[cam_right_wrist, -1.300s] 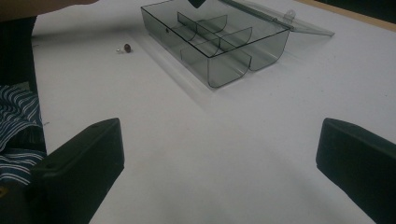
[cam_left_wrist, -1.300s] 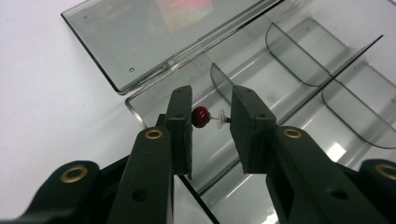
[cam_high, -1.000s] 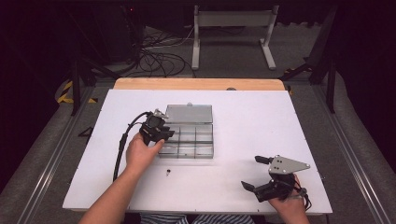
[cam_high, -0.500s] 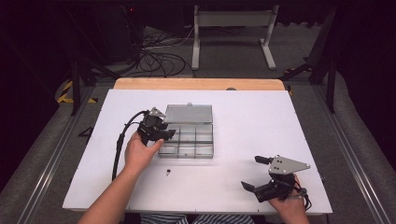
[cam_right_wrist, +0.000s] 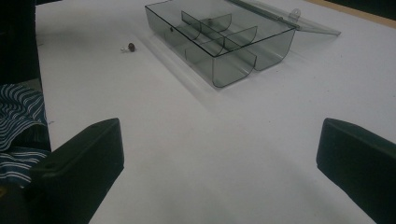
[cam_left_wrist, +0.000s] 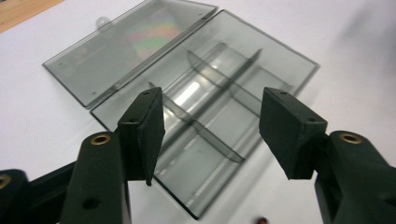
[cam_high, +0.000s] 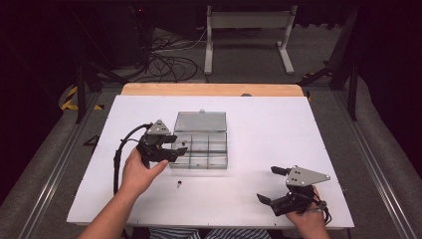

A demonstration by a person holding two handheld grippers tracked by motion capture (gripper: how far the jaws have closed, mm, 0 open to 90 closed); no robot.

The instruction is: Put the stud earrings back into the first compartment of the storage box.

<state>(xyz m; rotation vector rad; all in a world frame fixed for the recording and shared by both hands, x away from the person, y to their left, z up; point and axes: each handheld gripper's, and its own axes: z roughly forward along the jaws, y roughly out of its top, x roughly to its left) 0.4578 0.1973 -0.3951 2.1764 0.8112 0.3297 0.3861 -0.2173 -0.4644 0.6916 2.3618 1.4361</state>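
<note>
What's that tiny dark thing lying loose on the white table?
Start at the white table and find the clear compartment box, lid open. Just in front of its near edge, toward the person, lies a tiny dark screw-like piece, the lone loose speck there.

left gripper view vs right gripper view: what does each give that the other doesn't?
Left gripper view: the left gripper, jaws just been opening with nothing between them, above the clear box; a rainbow sheen on its flat-open lid. Right gripper view: the right gripper, jaws wide apart over the white table; striped cloth at left. Shared: box, lid, table and the small dark piece beside the box.
</note>
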